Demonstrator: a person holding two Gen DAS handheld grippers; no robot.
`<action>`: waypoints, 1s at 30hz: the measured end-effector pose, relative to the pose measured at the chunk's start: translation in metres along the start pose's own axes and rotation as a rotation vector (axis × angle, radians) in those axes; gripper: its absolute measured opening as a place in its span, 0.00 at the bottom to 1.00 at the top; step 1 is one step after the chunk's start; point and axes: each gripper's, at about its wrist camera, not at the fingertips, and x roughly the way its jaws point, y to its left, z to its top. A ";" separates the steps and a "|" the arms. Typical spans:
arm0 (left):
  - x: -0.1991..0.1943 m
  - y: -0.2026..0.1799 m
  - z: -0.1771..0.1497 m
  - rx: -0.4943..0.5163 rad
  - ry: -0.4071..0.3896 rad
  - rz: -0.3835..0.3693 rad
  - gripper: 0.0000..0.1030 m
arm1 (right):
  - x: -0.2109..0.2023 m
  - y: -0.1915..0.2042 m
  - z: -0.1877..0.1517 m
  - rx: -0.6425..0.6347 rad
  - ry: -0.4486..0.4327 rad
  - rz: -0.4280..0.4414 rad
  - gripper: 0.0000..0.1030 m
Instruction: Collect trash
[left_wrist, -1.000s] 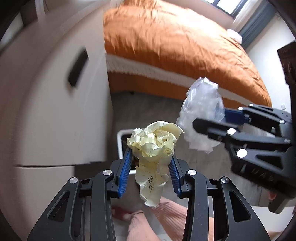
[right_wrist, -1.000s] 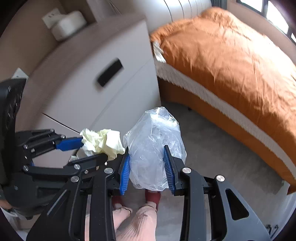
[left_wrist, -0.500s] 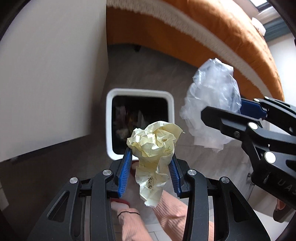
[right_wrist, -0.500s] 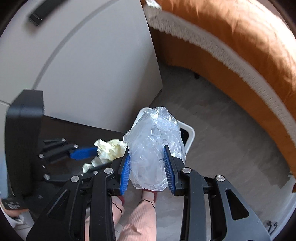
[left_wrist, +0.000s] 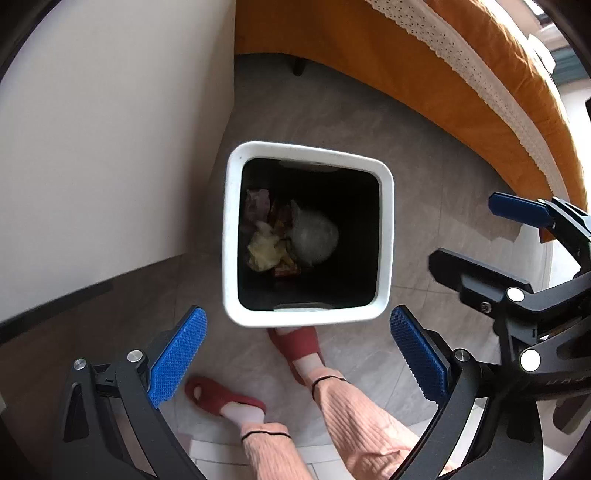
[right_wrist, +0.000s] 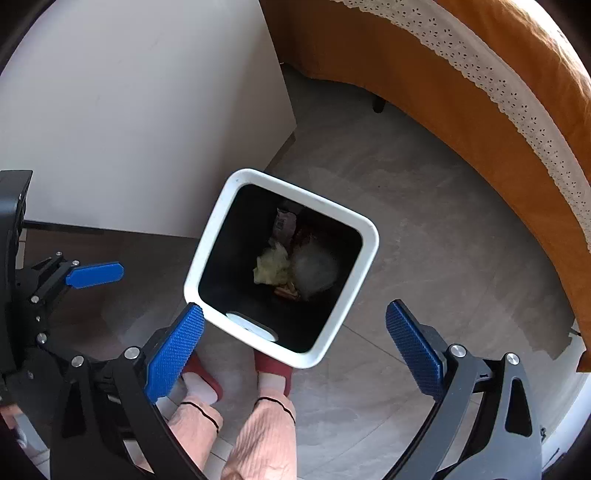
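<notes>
Left gripper (left_wrist: 295, 354): jaws just opened wide, nothing between them. Right gripper (right_wrist: 295, 350): likewise just opened wide, empty. Yellow paper wad (left_wrist: 264, 251) and clear plastic bag (left_wrist: 314, 236): lying side by side at the bottom of the white bin (left_wrist: 386, 236), wad left of bag. Bin directly below and ahead of both grippers, left gripper more centred over the opening. Likely next: withdrawing upward for more trash.

Black tongs (left_wrist: 295, 354) with blue ribbed pads, silver screws; pink ribbed trousers (left_wrist: 354, 417), seemingly red slippers (left_wrist: 295, 341).
</notes>
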 end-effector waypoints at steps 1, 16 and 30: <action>-0.002 -0.001 -0.002 -0.001 -0.001 0.000 0.95 | -0.003 -0.001 0.000 -0.001 -0.002 -0.004 0.95; -0.110 -0.029 -0.012 0.059 -0.100 0.048 0.95 | -0.111 0.010 -0.004 0.068 -0.110 0.008 0.95; -0.296 -0.072 -0.046 0.105 -0.347 0.051 0.95 | -0.284 0.050 -0.016 -0.079 -0.392 -0.125 0.95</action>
